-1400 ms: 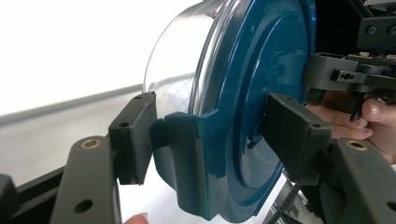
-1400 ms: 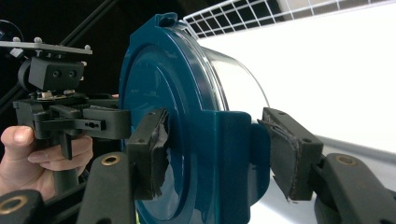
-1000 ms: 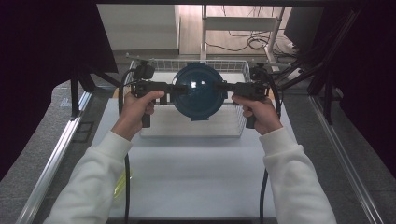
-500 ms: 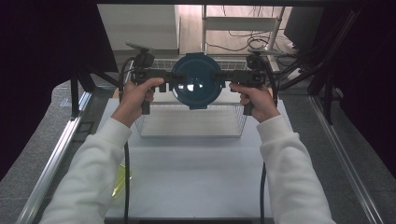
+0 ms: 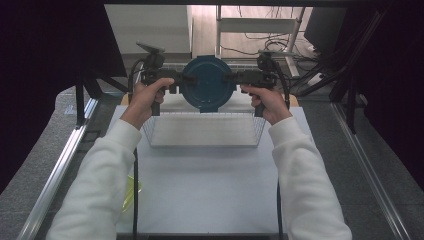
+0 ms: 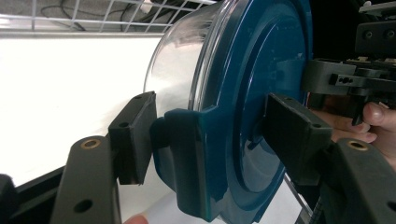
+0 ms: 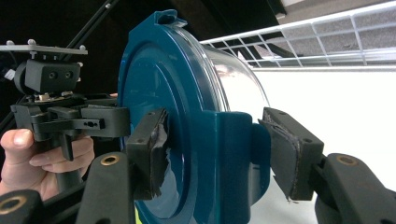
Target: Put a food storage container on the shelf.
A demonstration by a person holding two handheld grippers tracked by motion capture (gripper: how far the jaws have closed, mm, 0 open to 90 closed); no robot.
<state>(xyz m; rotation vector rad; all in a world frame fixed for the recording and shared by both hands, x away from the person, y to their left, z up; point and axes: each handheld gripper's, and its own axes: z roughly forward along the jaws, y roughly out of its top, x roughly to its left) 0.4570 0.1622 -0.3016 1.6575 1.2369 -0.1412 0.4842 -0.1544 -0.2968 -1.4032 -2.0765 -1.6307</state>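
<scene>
A round clear container (image 5: 207,84) with a dark teal lid hangs in the air above the far edge of a white wire basket (image 5: 200,114). It is tipped so that the lid faces the high view. My left gripper (image 5: 186,80) is shut on the lid's left latch tab, and my right gripper (image 5: 229,77) is shut on the right one. In the left gripper view my left gripper (image 6: 212,135) pinches the teal lid (image 6: 243,93), with the clear bowl (image 6: 180,56) behind. In the right gripper view my right gripper (image 7: 212,149) clamps the lid (image 7: 159,79) likewise.
The basket stands at the far end of a white table (image 5: 210,185). A yellow-green object (image 5: 131,192) lies at the table's left edge under the sleeve. Metal rails (image 5: 60,165) run along both sides. A white box (image 5: 150,25) and cables lie beyond.
Both grippers have risen and moved away from the person with the container, from low over the basket to above its far edge.
</scene>
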